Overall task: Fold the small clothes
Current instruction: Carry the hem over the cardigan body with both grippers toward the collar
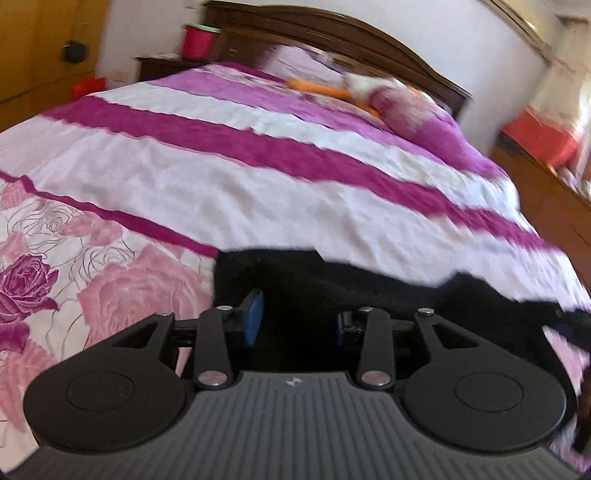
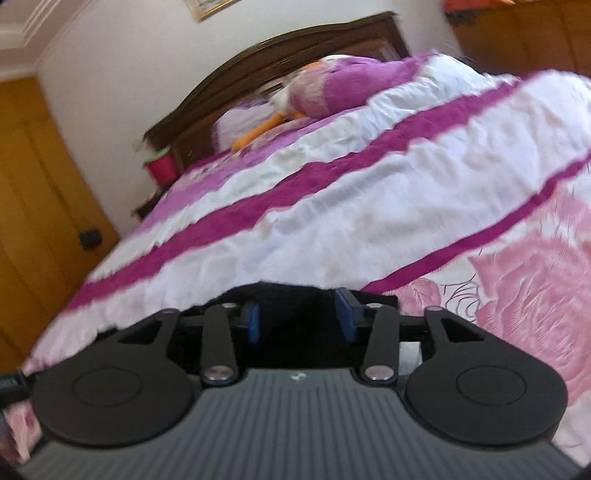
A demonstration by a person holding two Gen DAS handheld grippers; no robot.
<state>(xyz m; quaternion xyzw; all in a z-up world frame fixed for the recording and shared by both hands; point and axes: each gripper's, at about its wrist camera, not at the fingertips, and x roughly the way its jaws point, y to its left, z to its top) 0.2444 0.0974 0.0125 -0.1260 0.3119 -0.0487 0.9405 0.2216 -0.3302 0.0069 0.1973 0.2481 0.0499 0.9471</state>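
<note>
A black garment (image 1: 369, 288) lies on the bed, right in front of my left gripper (image 1: 297, 323) and stretching off to the right. The left jaws stand apart, with the black cloth between the blue pads (image 1: 254, 321). In the right wrist view the same black garment (image 2: 291, 299) shows as a small dark patch between the blue pads (image 2: 345, 314) of my right gripper (image 2: 299, 319), whose jaws also stand apart. Most of the garment is hidden under both grippers.
The bedspread (image 1: 221, 173) is white with magenta stripes and pink roses. Pillows and an orange-and-white soft toy (image 1: 332, 86) lie by the dark wooden headboard (image 1: 351, 33). A red tub (image 1: 197, 41) stands on a nightstand. Yellow wooden cupboards (image 2: 33, 192) flank the bed.
</note>
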